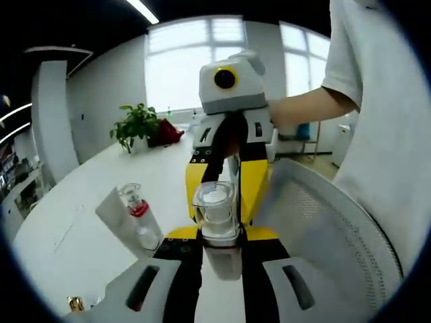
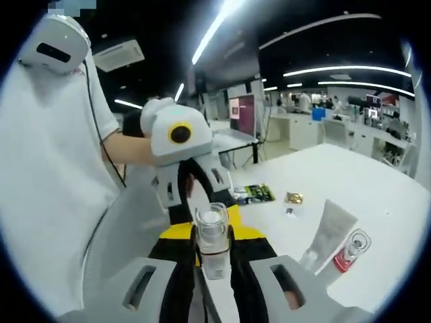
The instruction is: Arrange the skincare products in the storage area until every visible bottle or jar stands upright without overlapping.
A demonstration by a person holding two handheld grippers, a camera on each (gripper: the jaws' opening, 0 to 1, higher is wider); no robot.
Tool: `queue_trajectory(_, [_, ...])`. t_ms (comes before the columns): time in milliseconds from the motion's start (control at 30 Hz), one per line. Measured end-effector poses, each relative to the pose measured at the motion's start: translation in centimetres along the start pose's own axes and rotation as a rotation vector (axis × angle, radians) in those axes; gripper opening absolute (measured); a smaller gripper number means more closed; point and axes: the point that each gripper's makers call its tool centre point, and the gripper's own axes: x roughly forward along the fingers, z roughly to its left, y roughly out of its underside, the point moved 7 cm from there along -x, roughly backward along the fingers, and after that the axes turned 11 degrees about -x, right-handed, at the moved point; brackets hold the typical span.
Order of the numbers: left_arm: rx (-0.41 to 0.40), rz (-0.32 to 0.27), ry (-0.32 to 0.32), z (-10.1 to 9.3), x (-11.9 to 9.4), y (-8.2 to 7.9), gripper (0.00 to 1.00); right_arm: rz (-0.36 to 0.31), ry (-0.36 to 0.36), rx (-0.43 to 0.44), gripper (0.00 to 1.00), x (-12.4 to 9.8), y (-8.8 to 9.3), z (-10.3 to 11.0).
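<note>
Clear glass jar (image 1: 215,215) sits clamped between both the left hand-held gripper (image 1: 219,259) and right hand-held gripper (image 2: 214,266).

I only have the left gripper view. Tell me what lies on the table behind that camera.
Observer: A green-and-black sachet lies flat on the white table.
Operator: Describe the person holding the tools.
Observer: The person wears a white headset.
Operator: Now report the room beyond the table.
Observer: A screen showing pink stands beyond the sachet, with lit desks farther back.
</note>
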Motion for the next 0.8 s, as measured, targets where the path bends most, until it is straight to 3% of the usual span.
queue_trajectory(300, [-0.026,0.019,-0.031,0.3,3.1,1.1,0.20,0.030,-0.012,-0.023,0.17,-1.2,2.8,-0.8])
queue_trajectory(800, [-0.116,0.075,-0.128,2.5,7.9,4.1,0.20,0.078,-0.056,-0.055,0.17,-1.3,8.1,-3.3])
